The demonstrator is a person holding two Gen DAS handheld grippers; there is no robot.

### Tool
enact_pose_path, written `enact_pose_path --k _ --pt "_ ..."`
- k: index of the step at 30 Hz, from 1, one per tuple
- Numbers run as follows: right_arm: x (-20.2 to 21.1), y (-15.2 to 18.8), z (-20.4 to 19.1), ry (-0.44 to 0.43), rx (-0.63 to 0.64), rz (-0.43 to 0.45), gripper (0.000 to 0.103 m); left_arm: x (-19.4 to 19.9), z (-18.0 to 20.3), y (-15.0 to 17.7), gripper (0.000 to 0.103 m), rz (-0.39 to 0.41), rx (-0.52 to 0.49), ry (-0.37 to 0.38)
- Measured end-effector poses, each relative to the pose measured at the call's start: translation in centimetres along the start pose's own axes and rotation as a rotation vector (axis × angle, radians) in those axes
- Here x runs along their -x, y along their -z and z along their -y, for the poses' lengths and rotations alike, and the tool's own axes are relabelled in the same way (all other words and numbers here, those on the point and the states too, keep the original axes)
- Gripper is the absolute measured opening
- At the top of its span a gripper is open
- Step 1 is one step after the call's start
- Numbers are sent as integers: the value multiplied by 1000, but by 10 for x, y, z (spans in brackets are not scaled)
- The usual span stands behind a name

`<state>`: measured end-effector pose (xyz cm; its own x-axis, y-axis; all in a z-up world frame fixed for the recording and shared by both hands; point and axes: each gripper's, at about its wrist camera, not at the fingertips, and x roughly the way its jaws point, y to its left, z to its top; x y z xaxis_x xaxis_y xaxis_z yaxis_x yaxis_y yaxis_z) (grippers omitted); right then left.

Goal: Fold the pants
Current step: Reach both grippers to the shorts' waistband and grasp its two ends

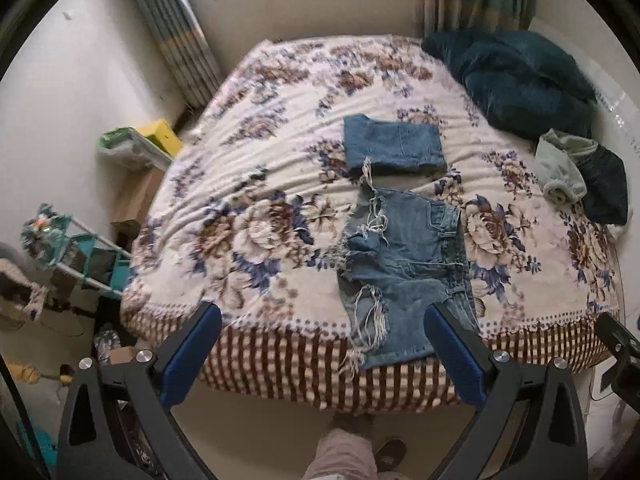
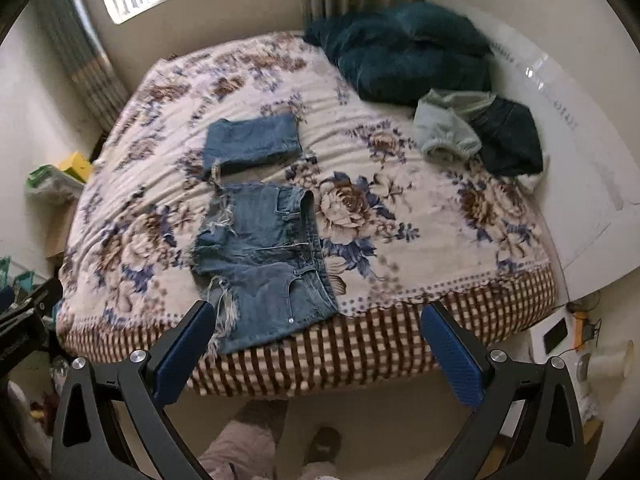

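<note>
A pair of frayed denim shorts [image 1: 404,276] lies spread flat at the near edge of the floral bed cover [image 1: 256,184], waistband to the right; it also shows in the right wrist view [image 2: 264,256]. A folded denim garment [image 1: 394,146] lies just behind it [image 2: 250,144]. My left gripper [image 1: 322,320] is open and empty, held above the bed's near edge, its right finger [image 1: 452,352] over the shorts' lower corner. My right gripper [image 2: 318,320] is open and empty above the bed edge, to the right of the shorts.
A dark teal blanket [image 1: 512,76] is heaped at the far right of the bed. A pale green garment [image 1: 560,168] and a dark garment [image 1: 604,188] lie at the right edge. A shelf rack [image 1: 80,256] and clutter stand left of the bed. The person's feet [image 2: 320,448] are below.
</note>
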<state>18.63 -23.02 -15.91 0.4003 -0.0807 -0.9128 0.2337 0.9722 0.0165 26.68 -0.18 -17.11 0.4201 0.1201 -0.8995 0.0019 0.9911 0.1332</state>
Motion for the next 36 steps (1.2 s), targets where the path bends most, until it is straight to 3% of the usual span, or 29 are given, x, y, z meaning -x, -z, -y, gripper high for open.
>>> enact_pose_path --k 8,13,20,25,27,32,36 --pt "-160 -83 -43 -45 -42 -127 103 -152 2 -84 103 -100 -50 64" --pt "-290 -125 -65 -9 38 -212 103 -251 16 -121 103 -144 -98 60" --pt "-424 -143 -68 46 116 -329 103 -355 37 -144 103 -198 -148 64" --pt "-491 -149 -55 37 114 -369 103 -415 51 -156 102 -221 -150 94" --pt "-515 -154 -53 27 116 -385 103 -439 58 -160 96 -242 -143 124" --pt "-566 -172 -42 -32 104 -412 103 -488 71 -174 94 -301 -107 213" --pt "-600 -182 -37 4 166 -457 103 -514 81 -181 86 -338 -105 254"
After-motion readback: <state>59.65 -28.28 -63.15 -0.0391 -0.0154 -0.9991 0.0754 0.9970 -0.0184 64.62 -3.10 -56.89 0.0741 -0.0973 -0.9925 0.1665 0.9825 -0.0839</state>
